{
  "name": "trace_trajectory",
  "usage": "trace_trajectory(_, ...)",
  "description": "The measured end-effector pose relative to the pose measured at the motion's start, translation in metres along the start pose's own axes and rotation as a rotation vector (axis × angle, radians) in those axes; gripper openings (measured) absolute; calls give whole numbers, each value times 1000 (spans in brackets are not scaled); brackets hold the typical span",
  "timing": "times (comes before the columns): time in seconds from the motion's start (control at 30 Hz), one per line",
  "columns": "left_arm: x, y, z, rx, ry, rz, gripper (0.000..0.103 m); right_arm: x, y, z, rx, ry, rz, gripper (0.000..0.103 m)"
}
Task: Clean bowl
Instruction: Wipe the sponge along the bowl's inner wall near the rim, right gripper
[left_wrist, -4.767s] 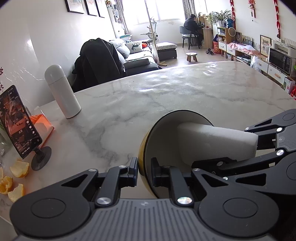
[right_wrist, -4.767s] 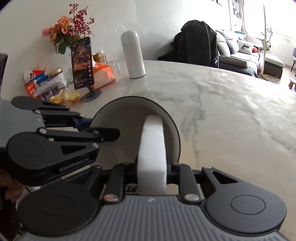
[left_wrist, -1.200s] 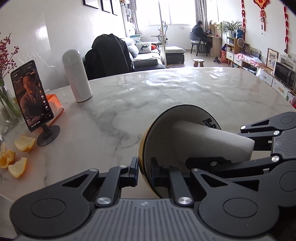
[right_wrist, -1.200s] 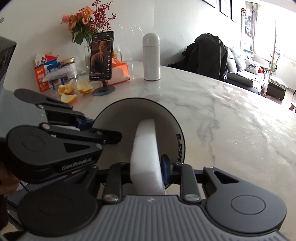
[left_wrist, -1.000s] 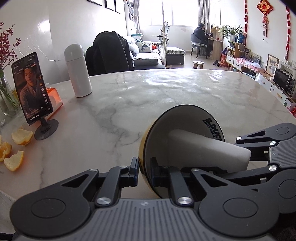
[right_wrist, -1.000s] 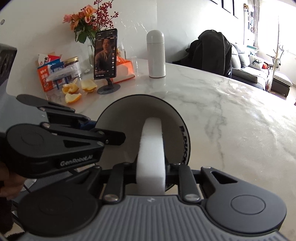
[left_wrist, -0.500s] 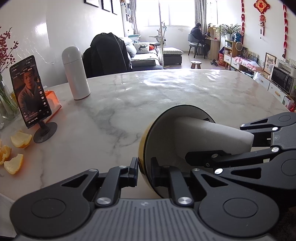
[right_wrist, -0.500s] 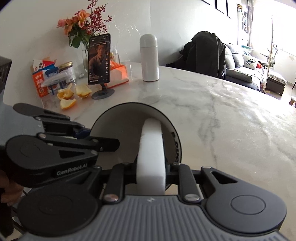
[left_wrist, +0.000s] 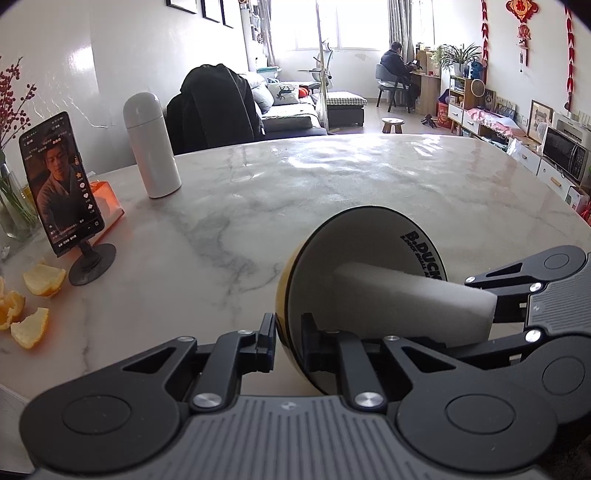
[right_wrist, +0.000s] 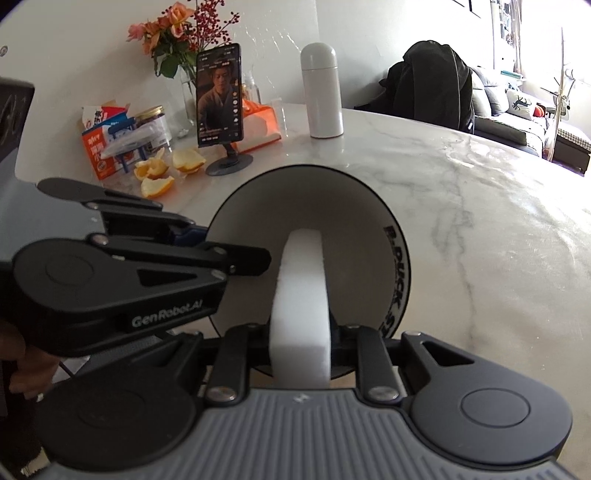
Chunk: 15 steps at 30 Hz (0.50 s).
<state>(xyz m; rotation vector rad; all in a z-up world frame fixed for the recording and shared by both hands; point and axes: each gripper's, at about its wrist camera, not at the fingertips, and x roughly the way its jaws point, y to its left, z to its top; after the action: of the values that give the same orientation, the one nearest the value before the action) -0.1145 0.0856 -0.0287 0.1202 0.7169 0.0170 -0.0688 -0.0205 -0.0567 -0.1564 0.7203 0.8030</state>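
The left gripper (left_wrist: 287, 345) pinches the rim of the round bowl, yellow outside and pale inside (left_wrist: 354, 240), holding it on edge above the white marble table (left_wrist: 332, 177), its mouth turned toward the right gripper (right_wrist: 299, 349). That gripper's jaws are clamped on a white block of sponge (right_wrist: 301, 295), whose far end is pushed into the bowl's hollow. Black lettering runs along the bowl's inner rim. Well back on the table stand a white cylindrical flask (left_wrist: 151, 146) and a black phone on a round stand (left_wrist: 61, 184), with orange peels (right_wrist: 159, 175) beside it.
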Motion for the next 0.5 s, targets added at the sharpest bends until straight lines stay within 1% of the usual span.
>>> trace_trajectory(0.23, 0, 0, 0, 6, -4, -2, 14, -8, -10, 5, 25, -35, -30, 21)
trace_trajectory(0.5, 3, 1, -2, 15, 15, 12, 14, -2, -5, 2, 8, -16, -17, 21)
